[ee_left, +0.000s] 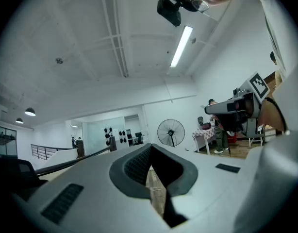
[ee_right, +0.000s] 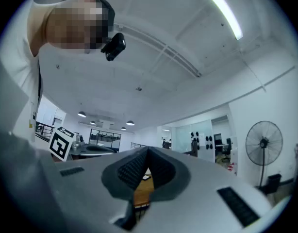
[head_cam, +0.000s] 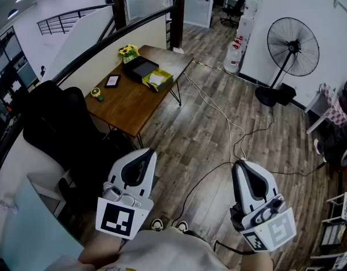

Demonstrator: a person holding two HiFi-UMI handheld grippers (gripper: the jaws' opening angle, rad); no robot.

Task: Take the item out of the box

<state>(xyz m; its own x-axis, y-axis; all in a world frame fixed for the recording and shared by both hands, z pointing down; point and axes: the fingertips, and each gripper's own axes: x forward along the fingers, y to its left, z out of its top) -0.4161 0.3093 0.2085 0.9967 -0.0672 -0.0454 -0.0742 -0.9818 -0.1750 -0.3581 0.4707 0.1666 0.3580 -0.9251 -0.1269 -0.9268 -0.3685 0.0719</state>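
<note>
- Far off, on the table (head_cam: 134,103), the box (head_cam: 141,68) lay open next to yellow flowers (head_cam: 128,52); its item was too small to make out.
- Close to the person, the left gripper (head_cam: 146,154) was well apart from the box, its fingers (ee_left: 134,166) pressed together on nothing.
- The right gripper (head_cam: 242,165) was beside it, its fingers (ee_right: 130,169) also pressed together and empty.
</note>
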